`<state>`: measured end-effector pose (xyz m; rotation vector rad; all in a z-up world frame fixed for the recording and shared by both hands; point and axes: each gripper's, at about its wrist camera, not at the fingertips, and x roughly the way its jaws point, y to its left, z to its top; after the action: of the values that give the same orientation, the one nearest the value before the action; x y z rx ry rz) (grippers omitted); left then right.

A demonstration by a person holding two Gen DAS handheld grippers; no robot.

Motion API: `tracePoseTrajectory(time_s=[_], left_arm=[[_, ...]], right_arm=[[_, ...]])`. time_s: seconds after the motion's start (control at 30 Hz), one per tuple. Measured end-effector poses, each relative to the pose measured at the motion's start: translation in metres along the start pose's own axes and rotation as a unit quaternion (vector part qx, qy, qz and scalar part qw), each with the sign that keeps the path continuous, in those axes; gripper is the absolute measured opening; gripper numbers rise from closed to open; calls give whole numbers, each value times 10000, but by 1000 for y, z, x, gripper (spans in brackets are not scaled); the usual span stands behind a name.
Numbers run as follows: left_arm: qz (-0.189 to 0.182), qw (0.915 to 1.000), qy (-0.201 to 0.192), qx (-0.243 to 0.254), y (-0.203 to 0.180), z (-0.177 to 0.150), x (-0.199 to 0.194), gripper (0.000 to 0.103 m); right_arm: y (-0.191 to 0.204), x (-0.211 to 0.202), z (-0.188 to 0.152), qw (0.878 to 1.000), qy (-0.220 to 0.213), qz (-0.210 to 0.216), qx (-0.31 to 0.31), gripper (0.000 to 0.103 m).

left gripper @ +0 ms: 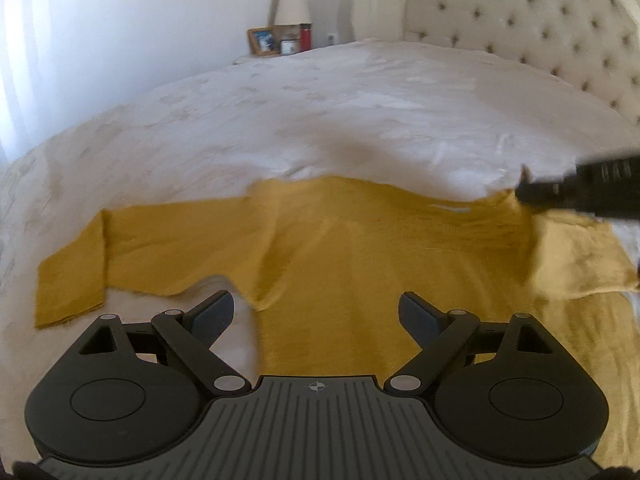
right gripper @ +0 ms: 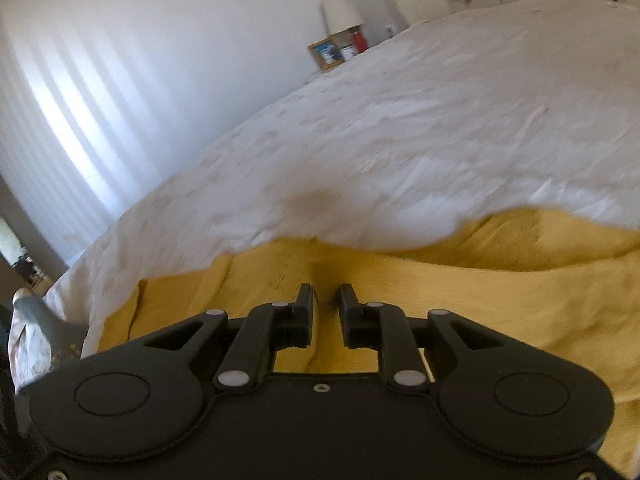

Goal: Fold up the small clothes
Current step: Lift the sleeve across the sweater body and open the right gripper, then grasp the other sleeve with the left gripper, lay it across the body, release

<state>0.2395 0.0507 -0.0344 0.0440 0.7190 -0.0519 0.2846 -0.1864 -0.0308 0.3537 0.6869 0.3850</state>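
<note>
Sweater (left gripper: 360,248) in mustard yellow is lying spread on the white bedspread (left gripper: 320,112) near the bed's closer edge, and we are seeing it from both wrist views. Its long sleeve (left gripper: 120,256) is stretching out flat to the left in the left wrist view, the cuff end bending down toward us. On the far right of that view part of the cloth is lying turned over, showing a paler side (left gripper: 576,260). Our left claw (left gripper: 316,312) is hovering over the sweater's lower body with its jaws spread wide and nothing between them. Our right claw (right gripper: 326,300) is sitting low over the sweater's upper edge; its jaws are standing a narrow gap apart, not pressed together, and yellow cloth is showing through the gap, though we cannot tell whether any of it is pinched. In the left wrist view the same claw is appearing as a blurred black shape (left gripper: 580,192) at the right, at the sweater's top edge. Beyond the bedspread we are seeing a tufted headboard (left gripper: 540,20), and beside the bed a lamp (left gripper: 292,6), a framed picture (left gripper: 264,42) and a red bottle (left gripper: 306,36) against a white wall (left gripper: 140,20).
</note>
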Motion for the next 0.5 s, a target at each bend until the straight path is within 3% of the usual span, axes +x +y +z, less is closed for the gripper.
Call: tracePoseTrajectory(time_s=[0.1,0.33,0.5], left_arm=[[-1,10000,8,-52,4,1,3,90],[-398,9991,85,-76,-17,8,21,90],[-702,9973,153,163,-55,15,43,90]], right_arm=[[-7,-4,-20,9999,-1,-120,-61,38],[-39,-54,-63,9955,-140,-911,-204,39],[-60,-71,-84,9927,-164,-1192,-100,39]])
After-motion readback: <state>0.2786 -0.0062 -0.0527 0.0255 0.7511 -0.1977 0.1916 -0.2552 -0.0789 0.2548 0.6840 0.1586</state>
